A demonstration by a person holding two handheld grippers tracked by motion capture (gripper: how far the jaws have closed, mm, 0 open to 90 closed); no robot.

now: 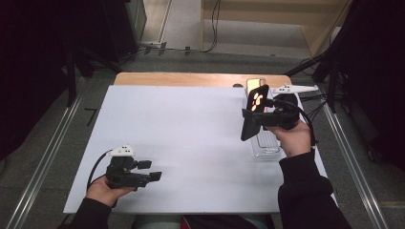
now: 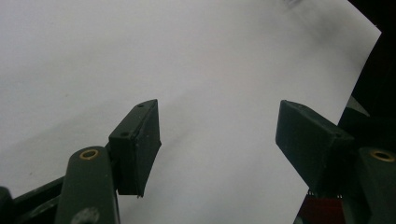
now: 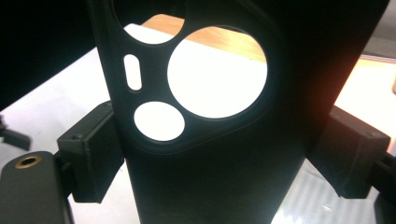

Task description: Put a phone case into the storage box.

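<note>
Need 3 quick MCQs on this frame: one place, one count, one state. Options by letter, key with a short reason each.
1. Where is the clear tray?
A. on the table's right side
B. at the table's left edge
C. on the floor

2. How many cutouts show in the black phone case in the right gripper view?
A. one
B. four
C. seven

3. What state is the left gripper in?
A. shut on the case
B. shut on a cable
C. open, nothing between its jaws

Key: 1 A, it sits by the right hand; 2 B, two round, one slot, one part-seen at top; 3 C, only white table shows between the jaws.
</note>
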